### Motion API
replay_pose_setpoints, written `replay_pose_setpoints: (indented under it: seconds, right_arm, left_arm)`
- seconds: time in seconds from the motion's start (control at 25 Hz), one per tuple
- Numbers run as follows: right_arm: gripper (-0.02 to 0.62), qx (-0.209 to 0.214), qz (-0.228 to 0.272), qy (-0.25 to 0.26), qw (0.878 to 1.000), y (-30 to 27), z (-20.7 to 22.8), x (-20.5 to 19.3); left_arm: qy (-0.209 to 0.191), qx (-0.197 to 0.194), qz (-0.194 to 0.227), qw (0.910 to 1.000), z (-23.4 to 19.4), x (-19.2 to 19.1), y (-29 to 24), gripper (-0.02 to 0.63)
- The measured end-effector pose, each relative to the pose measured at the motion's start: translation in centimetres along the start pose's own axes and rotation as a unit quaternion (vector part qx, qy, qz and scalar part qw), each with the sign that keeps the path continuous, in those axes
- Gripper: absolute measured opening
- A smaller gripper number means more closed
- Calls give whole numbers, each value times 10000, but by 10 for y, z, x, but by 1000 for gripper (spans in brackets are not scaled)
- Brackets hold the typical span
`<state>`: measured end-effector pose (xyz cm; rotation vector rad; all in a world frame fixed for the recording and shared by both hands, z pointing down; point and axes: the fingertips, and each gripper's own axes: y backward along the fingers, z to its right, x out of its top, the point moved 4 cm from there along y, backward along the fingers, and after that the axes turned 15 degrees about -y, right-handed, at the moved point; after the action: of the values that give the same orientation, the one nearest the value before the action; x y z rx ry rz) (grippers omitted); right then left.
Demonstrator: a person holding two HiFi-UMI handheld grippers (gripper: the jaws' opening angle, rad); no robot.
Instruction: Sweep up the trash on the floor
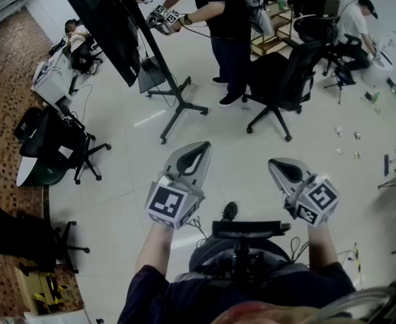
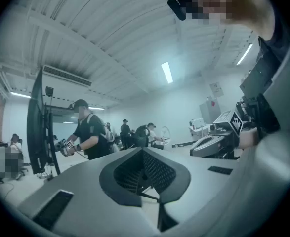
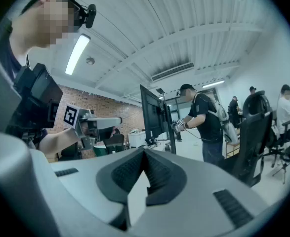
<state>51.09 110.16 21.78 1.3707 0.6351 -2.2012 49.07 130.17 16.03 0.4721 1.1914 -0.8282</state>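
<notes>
Head view: left gripper [image 1: 198, 152] and right gripper [image 1: 283, 169] are held out front. The trash [image 1: 348, 143], a few pale bits, lies on the floor [image 1: 127, 201] well off to the right.

Left gripper view: jaws together, nothing in them.

Right gripper view: same deal, closed and empty.

Sweeping doesn't look started. I'd guess the next step is grabbing a broom, and I can't spot one.

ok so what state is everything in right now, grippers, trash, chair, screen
left gripper: shut, nothing between its jaws
right gripper: shut, nothing between its jaws
trash: small bits scattered on the floor, not yet swept
office chair: upright, nobody in it
screen: dark, standing on its wheeled stand
</notes>
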Motion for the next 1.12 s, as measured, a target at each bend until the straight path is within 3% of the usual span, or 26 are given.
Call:
replay_pose_setpoints:
  seconds: [0.2,0.28,0.48,0.64,0.8,1.12]
  right_arm:
    - [15,-361,-24,472,9982,-62,40,29]
    - [15,-592,94,369,9975,-74,54,42]
    - [15,-1287,369,268,9906,-67,95,82]
    - [15,-2005,358,314,9785,-60,130,81]
    - [17,-2784,352,0,9598,-9,167,70]
    - [17,-3874,1225,-635,9115,139,270,70]
  left_arm:
    - [135,-276,540,9981,-60,-19,-64,2]
    - [109,-432,612,9971,-63,-19,-91,2]
    - [-10,-1061,704,9919,-13,2,-168,2]
    - [-113,-1601,768,9840,37,22,-233,2]
    - [-208,-2111,843,9736,81,41,-296,2]
    - [-377,-3090,1030,9447,160,75,-423,2]
